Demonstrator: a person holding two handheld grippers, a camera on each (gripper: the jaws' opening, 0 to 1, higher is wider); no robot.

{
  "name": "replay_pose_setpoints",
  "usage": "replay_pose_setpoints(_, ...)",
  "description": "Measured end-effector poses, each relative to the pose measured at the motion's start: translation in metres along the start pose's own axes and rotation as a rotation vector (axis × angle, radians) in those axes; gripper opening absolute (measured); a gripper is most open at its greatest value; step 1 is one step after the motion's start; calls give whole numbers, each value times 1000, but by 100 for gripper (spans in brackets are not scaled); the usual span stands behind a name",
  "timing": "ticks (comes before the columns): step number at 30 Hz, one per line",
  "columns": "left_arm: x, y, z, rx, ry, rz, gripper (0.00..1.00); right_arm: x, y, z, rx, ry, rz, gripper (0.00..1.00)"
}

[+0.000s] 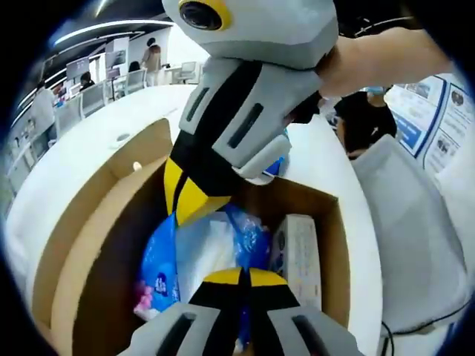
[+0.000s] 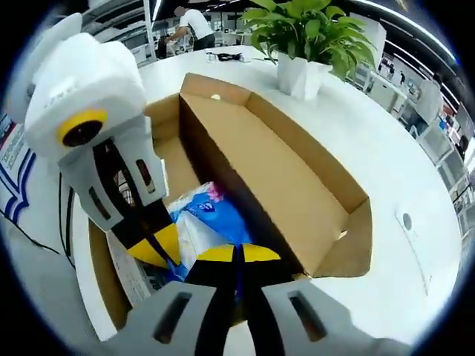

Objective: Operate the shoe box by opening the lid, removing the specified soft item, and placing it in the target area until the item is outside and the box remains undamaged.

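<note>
I see the box (image 2: 297, 185) open on the table (image 2: 401, 148), pack (image 1: 159, 271) and carton (image 1: 297, 259) inside, plant (image 2: 304, 44) behind it.

We see a white round table (image 2: 386, 141) under everything, its surface curving away in both views. On it in the right gripper view stands a leafy green plant (image 2: 308, 26) in a white pot (image 2: 300, 74), and a dark cable (image 2: 226, 55) lies just beyond it near the far edge. Behind the table, a person in a white shirt (image 2: 191, 22) bends over a desk. In the left gripper view we make out white chairs (image 1: 89, 96) by the far tables, a person in dark clothes (image 1: 367, 119) beside the table, and posters (image 1: 434, 119) on the wall at the right.
</note>
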State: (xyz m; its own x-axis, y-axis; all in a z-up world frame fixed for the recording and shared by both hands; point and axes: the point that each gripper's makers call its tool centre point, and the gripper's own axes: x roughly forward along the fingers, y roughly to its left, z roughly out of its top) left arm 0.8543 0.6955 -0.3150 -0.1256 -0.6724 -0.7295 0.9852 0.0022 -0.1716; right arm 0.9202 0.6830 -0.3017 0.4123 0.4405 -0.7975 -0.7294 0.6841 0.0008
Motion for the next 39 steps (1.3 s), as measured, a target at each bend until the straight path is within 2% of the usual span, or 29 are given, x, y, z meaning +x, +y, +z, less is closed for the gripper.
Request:
replay_pose_setpoints(10,-8,1,1,24,19,24,0,-11,4,6,-2,-26,-12,0)
replay_pose_setpoints(15,-20,2,9,17,-7,59,0,-14,-1,13,-2,-41,-19,0)
replay_pose_setpoints(22,-33,-2,19,-9,-48,116,0,-31,3,24,1,-76,-32,0)
replay_pose_setpoints(31,-56,-2,38,-32,-94,196,0,-54,3,44,-9,-127,-47,0)
replay_pose_setpoints(34,-66,-3,48,-41,-127,232,0,-64,4,50,-9,-149,-51,0)
replay_pose_setpoints(36,-71,-11,59,-43,-145,252,0,-71,3,54,-10,-163,-55,0)
replay_pose_setpoints(39,-74,-8,65,-46,-164,267,0,-86,8,59,-15,-193,-59,0)
